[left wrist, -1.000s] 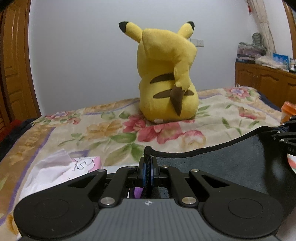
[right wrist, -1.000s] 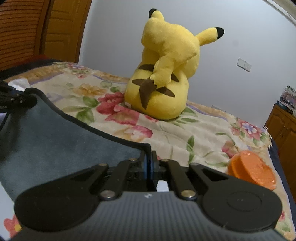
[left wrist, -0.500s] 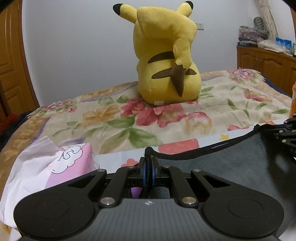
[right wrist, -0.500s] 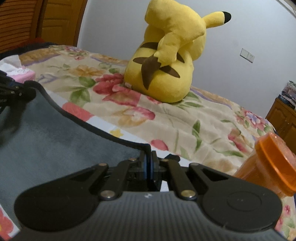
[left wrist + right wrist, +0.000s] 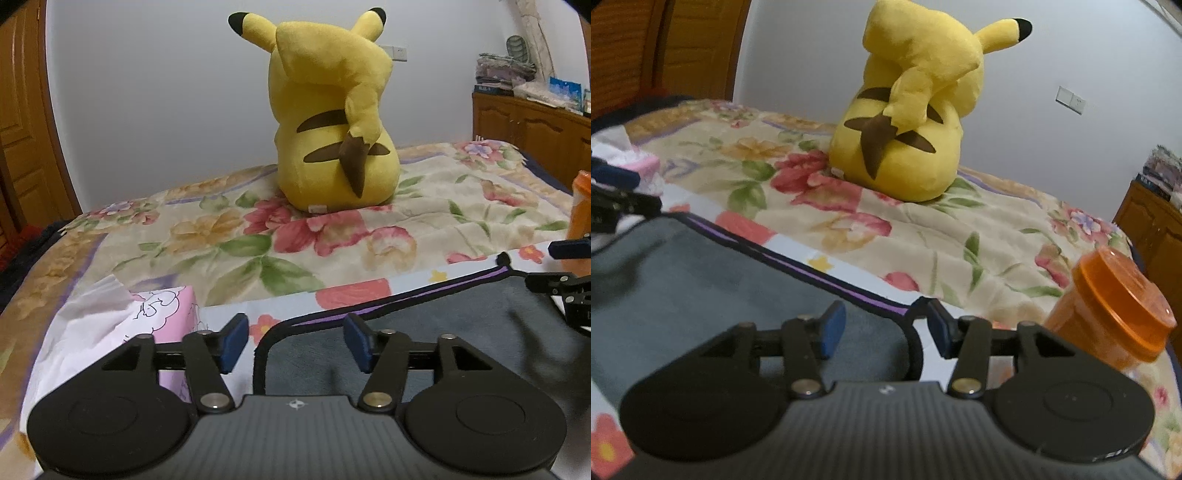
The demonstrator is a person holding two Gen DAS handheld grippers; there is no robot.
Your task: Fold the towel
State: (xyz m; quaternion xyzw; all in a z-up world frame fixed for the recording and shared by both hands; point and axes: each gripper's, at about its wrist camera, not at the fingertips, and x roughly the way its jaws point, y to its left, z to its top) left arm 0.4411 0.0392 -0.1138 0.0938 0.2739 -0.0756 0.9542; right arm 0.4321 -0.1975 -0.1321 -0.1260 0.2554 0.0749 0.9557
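Observation:
A dark grey towel (image 5: 443, 332) with a black and purple hem lies flat on a light flowered cloth (image 5: 351, 295) on the bed. My left gripper (image 5: 295, 341) is open, its blue pads either side of the towel's near left corner, not gripping it. In the right wrist view the towel (image 5: 701, 280) fills the lower left. My right gripper (image 5: 882, 328) is open over the towel's right corner, with the hem between the pads. Each gripper shows at the edge of the other's view.
A big yellow Pikachu plush (image 5: 332, 122) sits on the flowered bedspread (image 5: 221, 236) behind the towel. A pink tissue pack (image 5: 162, 310) lies left of the towel. An orange lidded jar (image 5: 1115, 310) stands at the right. A wooden cabinet (image 5: 532, 129) stands far right.
Both grippers were shut on the towel's corners and carried it down toward the bed. Now both have opened and the towel lies released on the cloth.

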